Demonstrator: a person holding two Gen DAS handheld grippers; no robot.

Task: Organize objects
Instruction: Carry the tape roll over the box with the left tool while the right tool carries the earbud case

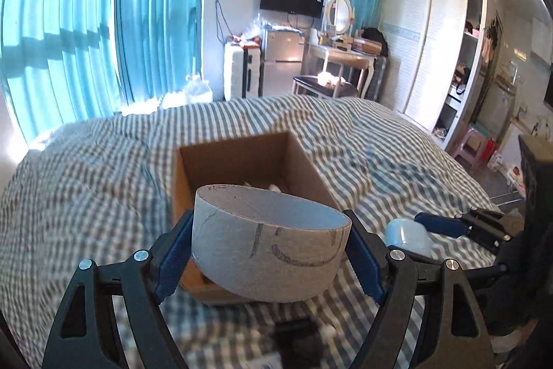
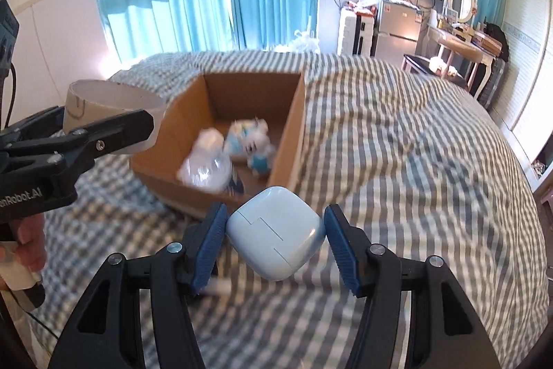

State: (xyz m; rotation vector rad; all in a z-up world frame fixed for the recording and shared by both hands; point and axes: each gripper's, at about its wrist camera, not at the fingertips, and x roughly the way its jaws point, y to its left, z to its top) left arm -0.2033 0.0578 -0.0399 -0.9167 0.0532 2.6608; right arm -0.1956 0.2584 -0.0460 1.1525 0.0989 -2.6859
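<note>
The left gripper (image 1: 271, 251) pinches a wide cardboard ring (image 1: 266, 244) between its ribbed blue pads (image 1: 172, 261). The ring is a short open cylinder, grey and matte, with dark pen marks on its outer wall. It hangs above the near edge of the cardboard box (image 1: 242, 161), off the bed.

The right gripper (image 2: 274, 237) is pressed on a pale blue case (image 2: 276, 234), smooth and glossy, with rounded corners and a thin seam line. The case is tilted on one corner between the pads (image 2: 211, 241) and is held in the air, just near of the box (image 2: 293, 113).

The box is brown corrugated card, open at the top, and stands on a soft quilt (image 2: 397, 144) with grey and white stripes. Inside lie a blue and white plush toy (image 2: 250, 144) and a crumpled clear plastic bag (image 2: 205, 166), both blurred.

A hand (image 2: 24, 241) at the left edge holds the left gripper's handle.
</note>
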